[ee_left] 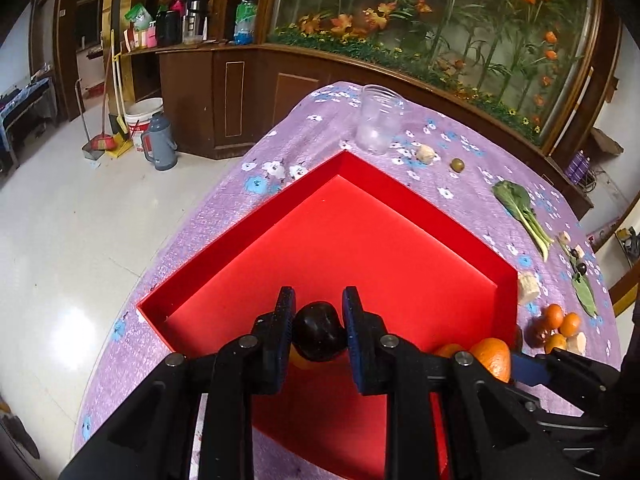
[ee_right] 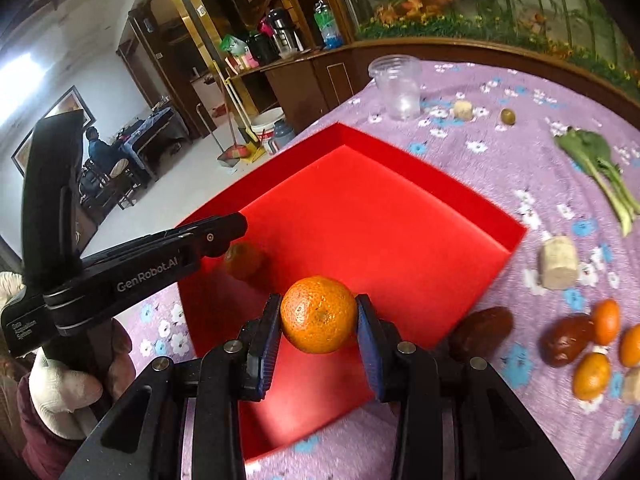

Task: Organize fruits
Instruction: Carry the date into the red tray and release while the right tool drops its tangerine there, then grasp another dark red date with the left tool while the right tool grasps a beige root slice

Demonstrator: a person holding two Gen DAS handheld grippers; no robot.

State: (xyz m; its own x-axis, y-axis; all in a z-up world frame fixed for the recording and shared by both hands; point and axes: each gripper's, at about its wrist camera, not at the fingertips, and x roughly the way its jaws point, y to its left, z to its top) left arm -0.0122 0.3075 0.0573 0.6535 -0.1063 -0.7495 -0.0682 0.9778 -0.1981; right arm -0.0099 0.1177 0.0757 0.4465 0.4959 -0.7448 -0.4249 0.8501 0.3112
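Fruits are partly sorted: we hold a dark plum [ee_left: 319, 336] in the left gripper [ee_left: 319, 330] jaws and an orange [ee_right: 319, 314] in the right gripper [ee_right: 319, 320] jaws over the red tray [ee_right: 400, 184], where one orange fruit [ee_right: 243, 260] lies, while small oranges [ee_right: 592, 374] and brown fruits [ee_right: 566, 340] wait on the worktop [ee_right: 500, 160].

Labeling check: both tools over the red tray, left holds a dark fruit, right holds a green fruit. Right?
Not quite. The right tool holds an orange, not a green fruit, as the right wrist view shows. The left tool does hold a dark fruit over the red tray.
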